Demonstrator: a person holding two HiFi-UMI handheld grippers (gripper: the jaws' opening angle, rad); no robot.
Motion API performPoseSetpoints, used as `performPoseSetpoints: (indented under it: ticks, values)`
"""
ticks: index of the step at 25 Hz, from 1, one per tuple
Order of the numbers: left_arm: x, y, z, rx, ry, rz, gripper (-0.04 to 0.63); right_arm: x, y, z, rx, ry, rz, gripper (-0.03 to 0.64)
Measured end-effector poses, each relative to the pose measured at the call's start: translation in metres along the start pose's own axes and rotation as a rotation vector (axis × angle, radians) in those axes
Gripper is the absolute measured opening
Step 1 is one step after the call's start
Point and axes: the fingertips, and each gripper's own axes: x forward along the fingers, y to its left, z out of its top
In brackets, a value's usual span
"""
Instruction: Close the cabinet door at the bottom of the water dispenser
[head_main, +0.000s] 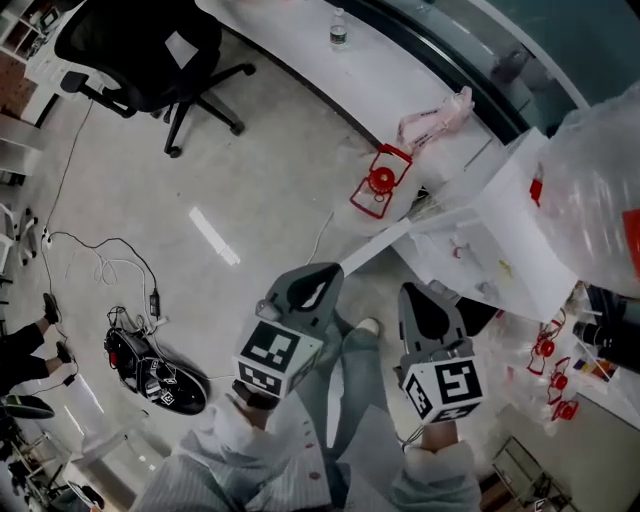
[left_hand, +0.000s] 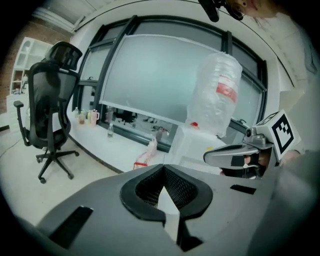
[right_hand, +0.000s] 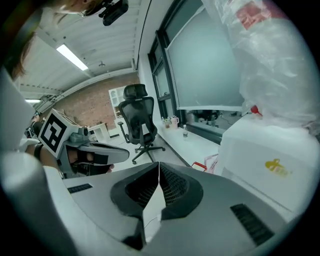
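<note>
The white water dispenser (head_main: 500, 215) stands at the right with a large clear bottle (head_main: 600, 170) on top. A thin white panel edge (head_main: 375, 248) juts out from its base across the floor; it looks like the cabinet door standing ajar. My left gripper (head_main: 318, 272) and right gripper (head_main: 425, 290) hang side by side above the floor, a little short of that panel. Both are shut with nothing between the pads. In the left gripper view the dispenser (left_hand: 197, 145) is ahead and to the right of my left gripper (left_hand: 163, 167). The right gripper (right_hand: 159, 165) points past the dispenser (right_hand: 270, 155).
A curved white counter (head_main: 300, 50) runs along the window, with a small water bottle (head_main: 338, 28) on it. A black office chair (head_main: 150, 50) stands at the upper left. A red frame (head_main: 380, 185) lies near the dispenser. Cables and a black device (head_main: 150, 370) lie on the floor at the left.
</note>
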Motion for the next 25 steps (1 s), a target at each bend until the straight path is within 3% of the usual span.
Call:
performPoseSetpoints:
  ticks: [16, 25]
  values:
    - [0.030, 0.070, -0.142, -0.160, 0.054, 0.099, 0.011, 0.134, 0.012, -0.132, -0.012, 0.127, 0.032, 0.015]
    - [0.058, 0.102, -0.213, -0.234, 0.107, 0.145, 0.011, 0.191, 0.027, -0.211, -0.014, 0.256, 0.082, 0.015]
